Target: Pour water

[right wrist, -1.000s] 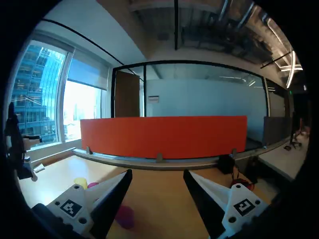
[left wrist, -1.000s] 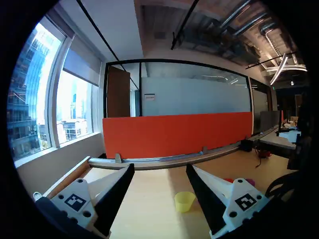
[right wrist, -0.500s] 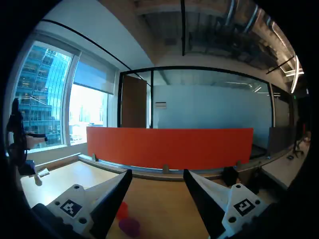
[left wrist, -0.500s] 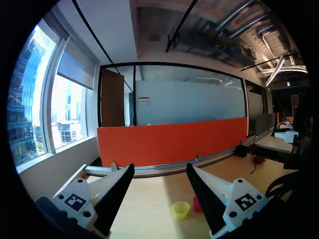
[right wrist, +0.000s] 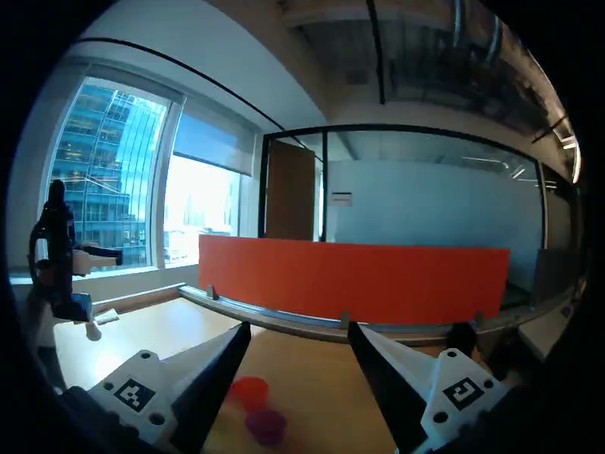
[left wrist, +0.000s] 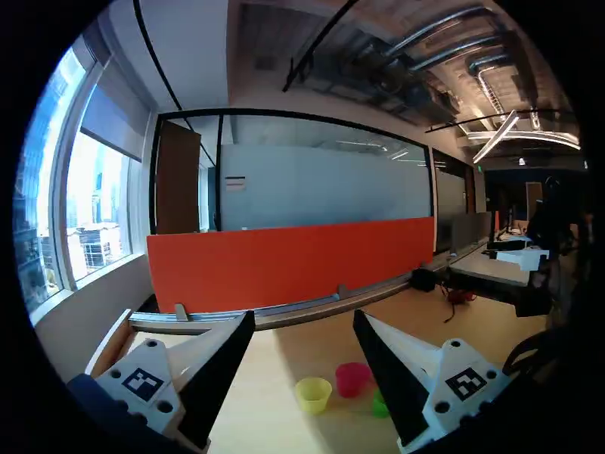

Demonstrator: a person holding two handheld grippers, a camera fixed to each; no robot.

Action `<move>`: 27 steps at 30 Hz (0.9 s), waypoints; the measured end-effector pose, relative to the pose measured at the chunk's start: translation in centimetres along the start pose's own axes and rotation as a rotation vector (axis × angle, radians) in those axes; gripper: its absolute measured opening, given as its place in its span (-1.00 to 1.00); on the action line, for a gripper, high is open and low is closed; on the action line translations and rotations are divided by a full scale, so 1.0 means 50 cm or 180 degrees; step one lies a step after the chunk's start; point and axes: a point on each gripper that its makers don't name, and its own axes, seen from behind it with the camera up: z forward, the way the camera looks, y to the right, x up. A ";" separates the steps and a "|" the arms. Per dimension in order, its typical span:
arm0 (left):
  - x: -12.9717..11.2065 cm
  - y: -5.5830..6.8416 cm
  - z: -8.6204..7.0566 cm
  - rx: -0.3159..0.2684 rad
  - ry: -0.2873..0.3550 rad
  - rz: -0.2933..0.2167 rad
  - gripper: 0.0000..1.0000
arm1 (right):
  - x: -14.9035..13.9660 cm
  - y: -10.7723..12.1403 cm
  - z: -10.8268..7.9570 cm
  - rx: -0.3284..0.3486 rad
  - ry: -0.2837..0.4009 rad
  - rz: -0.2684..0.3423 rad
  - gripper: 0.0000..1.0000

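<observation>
My left gripper (left wrist: 302,316) and right gripper (right wrist: 299,327) both hang spread wide, holding nothing. On the desk (left wrist: 261,386) ahead stand small plastic cups close together: a yellow cup (left wrist: 313,393), a pink cup (left wrist: 352,378) and a green cup (left wrist: 380,403). They look light and thin-walled, easily squashed or tipped, so I'd pinch one gently across its side, below the rim.

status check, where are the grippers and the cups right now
Left gripper open, empty. Right gripper open, empty. Yellow cup, pink cup, green cup on desk ahead, untouched. Nothing between left gripper and cups.
</observation>
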 end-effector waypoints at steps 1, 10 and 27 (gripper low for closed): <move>0.000 0.004 0.000 -0.0037 -0.0003 0.0012 0.92 | 0.002 -0.006 -0.001 0.0045 0.0004 -0.0001 0.98; 0.005 0.048 -0.001 -0.0414 -0.0011 0.0052 0.92 | 0.017 -0.061 -0.012 0.0468 -0.0006 0.0016 0.98; -0.040 0.121 0.008 -0.0953 -0.0195 0.0139 0.92 | -0.018 -0.133 -0.022 0.1045 -0.0294 -0.0021 0.98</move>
